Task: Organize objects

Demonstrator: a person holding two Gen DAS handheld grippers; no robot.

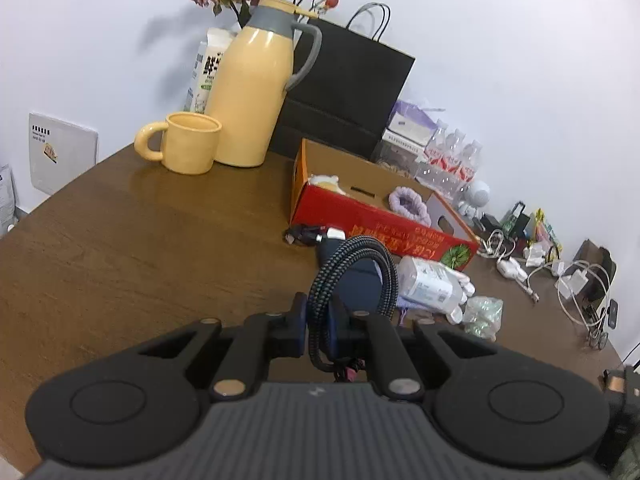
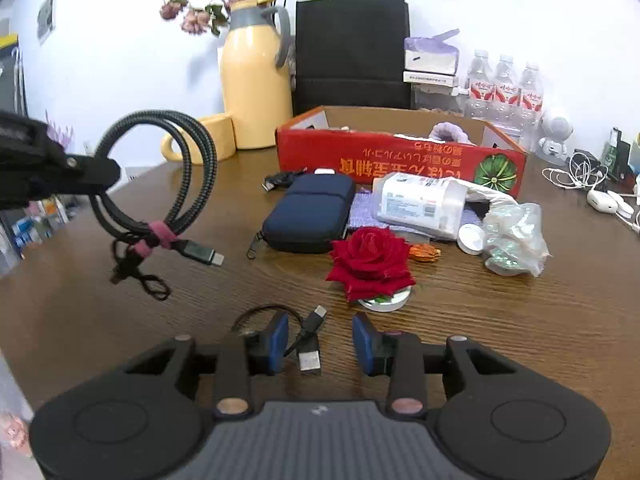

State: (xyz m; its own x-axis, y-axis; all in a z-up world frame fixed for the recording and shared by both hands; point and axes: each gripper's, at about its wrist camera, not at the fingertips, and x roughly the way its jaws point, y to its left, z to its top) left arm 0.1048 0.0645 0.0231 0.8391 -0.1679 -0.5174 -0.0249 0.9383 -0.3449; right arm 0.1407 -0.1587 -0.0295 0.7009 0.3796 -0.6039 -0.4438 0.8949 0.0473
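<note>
My left gripper (image 1: 318,316) is shut on a coiled braided cable (image 1: 352,272) and holds it above the table; the right wrist view shows the same cable (image 2: 192,176) hanging from that gripper (image 2: 100,172) at the left. My right gripper (image 2: 320,344) is open, low over the table, with a short black USB cable (image 2: 308,344) lying between its fingers. A red cardboard box (image 2: 400,160) stands ahead, with a purple scrunchie (image 2: 448,130) inside. A navy zip case (image 2: 308,212), a red rose (image 2: 372,260) and a white packet (image 2: 420,204) lie before it.
A yellow jug (image 2: 256,80), a yellow mug (image 1: 188,142), a black paper bag (image 2: 352,48) and water bottles (image 2: 504,84) stand at the back. A crumpled plastic bag (image 2: 512,236) and white chargers with cords (image 2: 592,188) lie at the right. The wooden table (image 1: 140,240) shows at the left.
</note>
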